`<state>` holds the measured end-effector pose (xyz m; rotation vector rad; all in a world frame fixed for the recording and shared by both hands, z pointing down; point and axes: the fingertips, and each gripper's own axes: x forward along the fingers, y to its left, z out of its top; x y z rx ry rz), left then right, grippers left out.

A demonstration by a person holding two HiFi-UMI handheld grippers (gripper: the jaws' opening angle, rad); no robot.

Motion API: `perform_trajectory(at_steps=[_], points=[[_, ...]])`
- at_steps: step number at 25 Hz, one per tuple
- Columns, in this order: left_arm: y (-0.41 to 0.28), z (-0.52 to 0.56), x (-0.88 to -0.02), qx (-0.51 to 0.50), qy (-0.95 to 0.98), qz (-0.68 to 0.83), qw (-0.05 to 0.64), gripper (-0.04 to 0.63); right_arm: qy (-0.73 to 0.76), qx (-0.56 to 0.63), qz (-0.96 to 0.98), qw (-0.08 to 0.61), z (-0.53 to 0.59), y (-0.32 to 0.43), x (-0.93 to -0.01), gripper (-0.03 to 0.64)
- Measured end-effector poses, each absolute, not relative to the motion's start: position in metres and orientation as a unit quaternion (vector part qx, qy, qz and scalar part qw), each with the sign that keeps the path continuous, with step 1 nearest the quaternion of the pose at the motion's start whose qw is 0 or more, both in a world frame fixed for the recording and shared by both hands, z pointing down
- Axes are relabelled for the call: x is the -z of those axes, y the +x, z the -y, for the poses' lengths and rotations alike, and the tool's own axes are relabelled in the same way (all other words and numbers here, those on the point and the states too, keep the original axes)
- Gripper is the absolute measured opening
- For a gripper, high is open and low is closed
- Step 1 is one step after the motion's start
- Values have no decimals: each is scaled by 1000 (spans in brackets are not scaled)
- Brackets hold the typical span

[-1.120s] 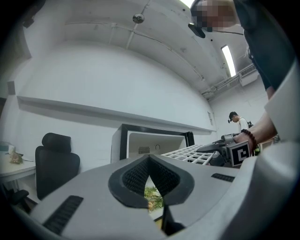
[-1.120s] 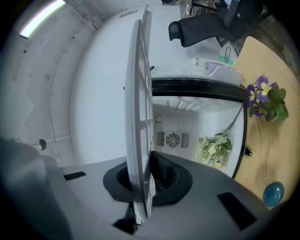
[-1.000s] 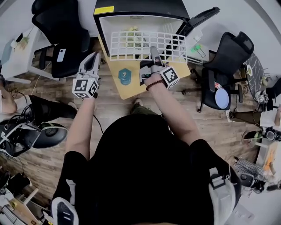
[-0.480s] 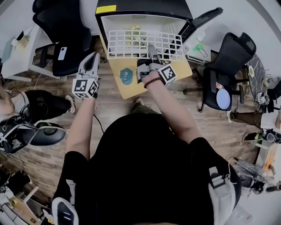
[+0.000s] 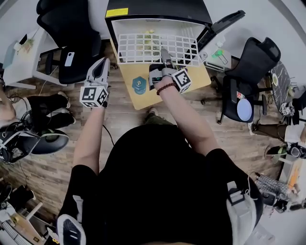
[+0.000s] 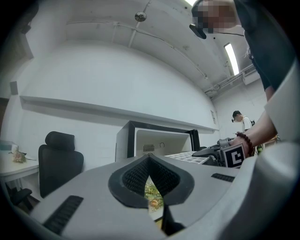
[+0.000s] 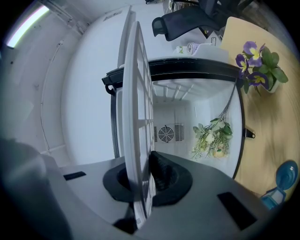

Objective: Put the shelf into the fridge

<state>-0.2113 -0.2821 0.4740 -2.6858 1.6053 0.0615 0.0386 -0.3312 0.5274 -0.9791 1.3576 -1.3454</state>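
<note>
Overhead, in the head view, the white grid shelf is seen lying level at the mouth of the open fridge, and its near edge is clamped by the right tongs. The left tongs are held to the left of the fridge, apart from the shelf.

In the left gripper view, the left tongs are shown closed together with nothing gripped, pointed towards the fridge.

In the right gripper view, the shelf is seen edge-on, pinched between the right tongs. A flower sprig is seen lying inside the fridge beyond it.
</note>
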Motion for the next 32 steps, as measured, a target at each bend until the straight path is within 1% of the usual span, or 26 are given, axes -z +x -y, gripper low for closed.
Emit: perform_trajectory(at_steps=[17, 32], points=[[-215, 289, -479, -17, -852, -523, 1, 18, -400, 565, -551, 466, 343, 30, -541, 35], [-214, 290, -484, -12, -854, -520, -4, 18, -398, 560, -565, 457, 347, 29, -530, 37]])
